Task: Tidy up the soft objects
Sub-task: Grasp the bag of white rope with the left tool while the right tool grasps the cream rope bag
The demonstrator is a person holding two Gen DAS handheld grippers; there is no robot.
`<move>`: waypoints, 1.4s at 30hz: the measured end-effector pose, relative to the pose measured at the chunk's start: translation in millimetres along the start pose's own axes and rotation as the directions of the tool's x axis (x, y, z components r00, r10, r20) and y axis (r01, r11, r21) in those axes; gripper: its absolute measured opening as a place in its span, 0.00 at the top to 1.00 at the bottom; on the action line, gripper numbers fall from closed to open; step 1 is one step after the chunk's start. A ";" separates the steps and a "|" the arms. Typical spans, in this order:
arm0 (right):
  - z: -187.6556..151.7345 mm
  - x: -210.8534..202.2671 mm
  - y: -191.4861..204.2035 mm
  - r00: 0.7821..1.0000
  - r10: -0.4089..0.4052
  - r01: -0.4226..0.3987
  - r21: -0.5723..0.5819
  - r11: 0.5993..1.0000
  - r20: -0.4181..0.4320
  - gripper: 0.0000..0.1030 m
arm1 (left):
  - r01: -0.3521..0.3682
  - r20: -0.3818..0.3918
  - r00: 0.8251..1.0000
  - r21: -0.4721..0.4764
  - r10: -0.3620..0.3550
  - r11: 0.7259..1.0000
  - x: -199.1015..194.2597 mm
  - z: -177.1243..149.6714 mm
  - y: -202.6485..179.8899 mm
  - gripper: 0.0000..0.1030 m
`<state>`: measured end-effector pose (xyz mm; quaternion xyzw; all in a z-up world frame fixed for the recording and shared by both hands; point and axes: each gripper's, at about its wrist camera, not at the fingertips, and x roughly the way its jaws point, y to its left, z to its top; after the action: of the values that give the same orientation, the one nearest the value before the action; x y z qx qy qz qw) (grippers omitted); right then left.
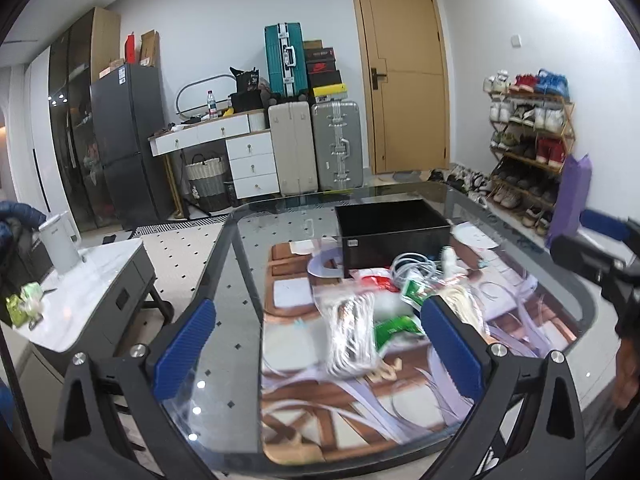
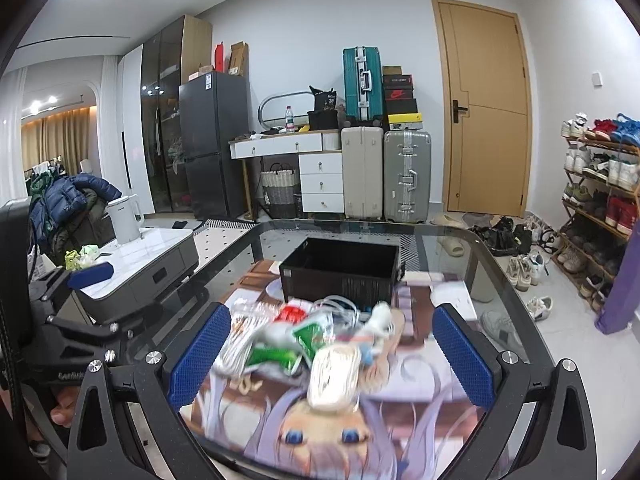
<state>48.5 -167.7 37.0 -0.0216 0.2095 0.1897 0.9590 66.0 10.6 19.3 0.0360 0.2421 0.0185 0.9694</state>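
Observation:
A heap of soft items lies on a glass table (image 1: 248, 320) in front of an open black box (image 1: 394, 234): clear bags of coiled white cable (image 1: 352, 332), green packets (image 1: 394, 330), a red packet (image 1: 378, 282) and loose white cable (image 1: 414, 266). My left gripper (image 1: 318, 344) is open and empty, its blue pads either side of the near bags. My right gripper (image 2: 330, 354) is open and empty over the same heap, above a bagged cable coil (image 2: 334, 376). The black box (image 2: 340, 272) stands behind the heap. The right gripper also shows at the left wrist view's right edge (image 1: 600, 248).
An anime picture mat (image 2: 320, 432) lies under the glass. A grey side table (image 2: 152, 256) with a white kettle (image 2: 126, 218) stands left. Suitcases (image 2: 386, 172), white drawers (image 2: 322, 182) and a door (image 2: 486, 112) are behind. A shoe rack (image 2: 600, 192) and loose shoes are right.

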 end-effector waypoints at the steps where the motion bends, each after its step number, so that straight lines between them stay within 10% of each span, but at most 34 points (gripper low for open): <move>1: 7.0 9.3 -2.3 1.000 0.006 -0.006 0.004 1.000 -0.018 0.01 | 0.020 -0.014 1.000 0.005 -0.020 1.000 6.8 4.5 0.7 0.00; 7: 22.2 73.6 -14.7 0.964 -0.081 0.084 0.001 0.996 -0.255 0.01 | 0.063 -0.190 0.980 0.020 -0.058 0.998 59.8 15.8 -4.8 0.00; 17: -20.9 139.1 -25.4 0.874 -0.009 0.015 0.008 1.000 -0.485 0.09 | 0.110 -0.430 0.895 -0.046 -0.119 0.993 134.5 -8.9 -9.1 0.15; 31: -62.5 159.3 -15.4 0.822 -0.004 -0.016 -0.030 0.999 -0.569 0.22 | 0.141 -0.465 0.873 -0.056 -0.151 0.988 141.3 -28.0 -6.8 0.16; 39: -72.5 169.2 -3.9 0.813 -0.033 -0.018 -0.082 0.996 -0.581 0.23 | 0.185 -0.486 0.850 -0.088 -0.204 0.979 147.9 -30.3 -3.1 0.41; 42: -74.4 170.9 -2.0 0.803 -0.022 -0.036 -0.084 0.996 -0.595 0.42 | 0.187 -0.486 0.850 -0.083 -0.204 0.979 148.6 -30.0 -5.5 0.48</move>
<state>163.6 -117.9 -100.9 -0.1230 0.4909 0.1863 0.8422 183.1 14.9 -77.2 -0.0106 0.4830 -0.0677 0.8729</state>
